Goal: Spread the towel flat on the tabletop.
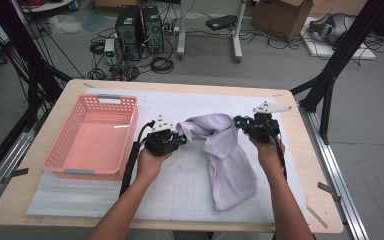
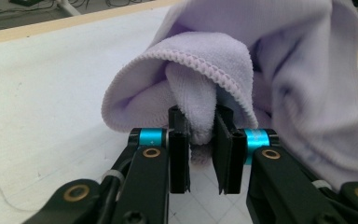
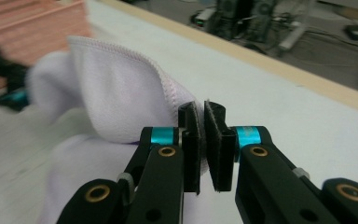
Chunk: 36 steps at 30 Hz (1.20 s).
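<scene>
Towel (image 1: 228, 160), frame centre: left gripper (image 1: 176, 139) and right gripper (image 1: 243, 121) pinch its edges; thin right-hand bite may slip.

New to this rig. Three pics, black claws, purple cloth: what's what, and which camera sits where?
No robot arm here: a person holds a hand-operated two-jaw gripper in each hand. The high view looks down on the table from the person's side. There the left gripper and right gripper lift a lilac towel between them, its lower part trailing on the white mat. A pink basket stands to the left, with nothing in it. The other two pictures come from cameras riding on each gripper, looking along its black jaws. Each gripper is shut on the towel: the left on a bunched fold, the right on a hemmed edge.
</scene>
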Available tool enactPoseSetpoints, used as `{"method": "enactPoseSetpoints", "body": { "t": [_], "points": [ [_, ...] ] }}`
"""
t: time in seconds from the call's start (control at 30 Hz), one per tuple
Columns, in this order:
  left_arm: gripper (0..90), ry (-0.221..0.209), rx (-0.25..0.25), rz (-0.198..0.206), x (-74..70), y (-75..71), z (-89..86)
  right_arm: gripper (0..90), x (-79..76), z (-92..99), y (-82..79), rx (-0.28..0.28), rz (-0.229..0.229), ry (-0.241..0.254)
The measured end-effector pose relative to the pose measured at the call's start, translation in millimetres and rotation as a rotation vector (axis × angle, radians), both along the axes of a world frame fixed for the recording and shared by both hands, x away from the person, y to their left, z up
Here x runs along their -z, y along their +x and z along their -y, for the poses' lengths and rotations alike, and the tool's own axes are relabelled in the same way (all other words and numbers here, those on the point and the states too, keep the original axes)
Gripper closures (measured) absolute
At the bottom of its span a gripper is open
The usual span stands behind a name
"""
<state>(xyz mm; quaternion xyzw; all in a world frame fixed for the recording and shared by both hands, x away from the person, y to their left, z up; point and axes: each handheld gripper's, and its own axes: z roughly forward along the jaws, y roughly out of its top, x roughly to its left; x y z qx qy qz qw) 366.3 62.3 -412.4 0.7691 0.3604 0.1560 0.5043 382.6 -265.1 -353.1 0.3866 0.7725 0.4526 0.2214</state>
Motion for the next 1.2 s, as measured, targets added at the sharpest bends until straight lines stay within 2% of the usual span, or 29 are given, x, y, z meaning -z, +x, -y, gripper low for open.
{"method": "enactPoseSetpoints", "body": {
  "t": [0.1,0.2,0.3,0.4,0.47,0.53,0.6,0.67,0.77,0.8,0.87,0.93,1.03,1.07,1.1,1.13,1.17,1.2],
  "points": [
    [77.0,0.009,-0.006,0.008,1.1,1.3,-0.7,85.4,-1.8,12.3,18.0,0.066,-0.009,-0.029],
    [77.8,0.015,-0.019,0.011,1.6,2.3,-2.7,85.4,0.6,24.4,30.7,0.127,-0.011,-0.092],
    [77.5,0.021,-0.035,0.005,2.1,3.6,-5.9,85.4,8.3,43.4,40.9,0.215,-0.045,-0.123],
    [75.9,0.031,-0.064,0.006,2.4,4.8,-10.6,85.4,13.1,59.6,42.9,0.303,-0.059,-0.139],
    [73.2,0.035,-0.086,0.009,2.5,5.3,-13.0,85.3,14.0,69.8,41.1,0.357,-0.052,-0.154],
    [65.2,0.036,-0.101,0.009,1.1,4.7,-14.3,83.1,15.1,76.7,38.0,0.377,-0.060,-0.149],
    [56.4,0.030,-0.104,0.015,-2.2,1.8,-15.1,72.4,16.3,77.6,33.5,0.358,-0.066,-0.150],
    [50.4,0.032,-0.107,0.020,-6.5,-2.5,-15.2,66.3,15.5,75.0,25.4,0.335,-0.042,-0.155],
    [47.6,0.016,-0.092,0.045,-12.9,-10.5,-14.6,60.0,11.3,69.8,14.4,0.306,-0.004,-0.168],
    [47.4,0.013,-0.089,0.048,-13.7,-11.8,-14.3,56.8,10.1,67.7,10.7,0.278,-0.007,-0.130],
    [46.3,-0.003,-0.071,0.034,-13.0,-12.0,-11.6,52.0,12.0,60.4,8.2,0.199,-0.045,-0.096],
    [45.0,-0.002,-0.060,0.010,-9.0,-10.0,-7.0,45.8,19.6,46.5,5.5,0.128,-0.074,-0.115],
    [43.5,0.012,-0.045,-0.019,-0.4,-6.2,3.7,42.8,41.0,25.8,3.8,0.007,-0.148,-0.117],
    [43.0,0.015,-0.042,-0.021,1.4,-4.9,5.2,40.8,51.6,17.9,4.6,-0.037,-0.188,-0.151],
    [42.5,0.017,-0.043,-0.030,3.8,-3.3,7.3,36.9,57.5,13.2,5.7,-0.048,-0.220,-0.182],
    [42.5,0.015,-0.045,-0.040,6.4,-1.6,9.2,38.6,64.3,8.4,7.1,-0.059,-0.257,-0.207],
    [43.4,0.020,-0.044,-0.051,9.7,0.8,10.6,42.9,68.3,5.5,7.6,-0.062,-0.274,-0.232],
    [44.8,0.028,-0.039,-0.057,11.6,2.3,11.0,53.5,69.6,4.0,5.9,-0.057,-0.266,-0.267]
  ]
}}
